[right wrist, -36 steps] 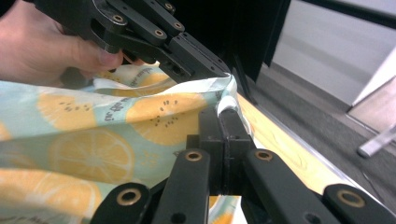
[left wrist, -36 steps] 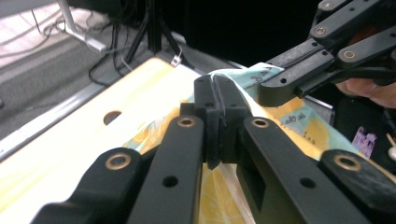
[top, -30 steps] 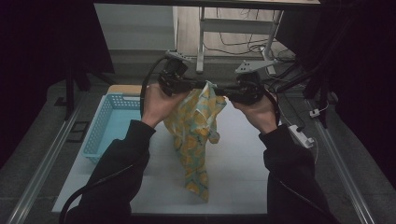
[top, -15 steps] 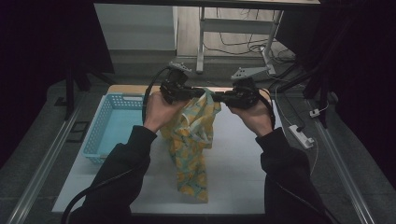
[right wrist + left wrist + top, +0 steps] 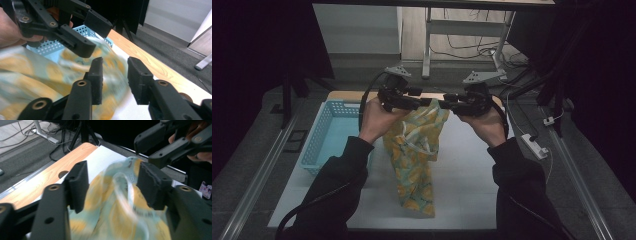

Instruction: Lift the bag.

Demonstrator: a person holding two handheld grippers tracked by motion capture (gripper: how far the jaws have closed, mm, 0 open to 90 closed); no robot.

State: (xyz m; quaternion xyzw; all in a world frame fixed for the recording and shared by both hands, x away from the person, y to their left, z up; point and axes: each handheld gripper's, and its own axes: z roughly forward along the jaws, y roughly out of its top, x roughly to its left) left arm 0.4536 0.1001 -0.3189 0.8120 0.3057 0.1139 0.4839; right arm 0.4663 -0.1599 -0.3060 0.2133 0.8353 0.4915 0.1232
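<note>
Two hand-held grippers meet tip to tip above the far half of the table [image 5: 472,170], with a yellow-and-green patterned cloth [image 5: 417,155] hanging below them. The left gripper [image 5: 424,102] has just been opening: in the left gripper view its jaws stand spread, the blurred cloth [image 5: 120,205] bulging up between them with a pale loop of fabric at its middle, and neither pad presses on it. The right gripper [image 5: 443,104] has likewise just been opening; in the right gripper view a clear gap shows between its jaws, the cloth [image 5: 37,75] lying blurred behind and to their left rather than pinched. From the high view the cloth's top sits right at the jaw tips, and its lower end trails onto the white surface near the front edge. A blue basket [image 5: 319,135] stands at the table's left side; nothing can be made out inside it. The right half of the table is open.
</note>
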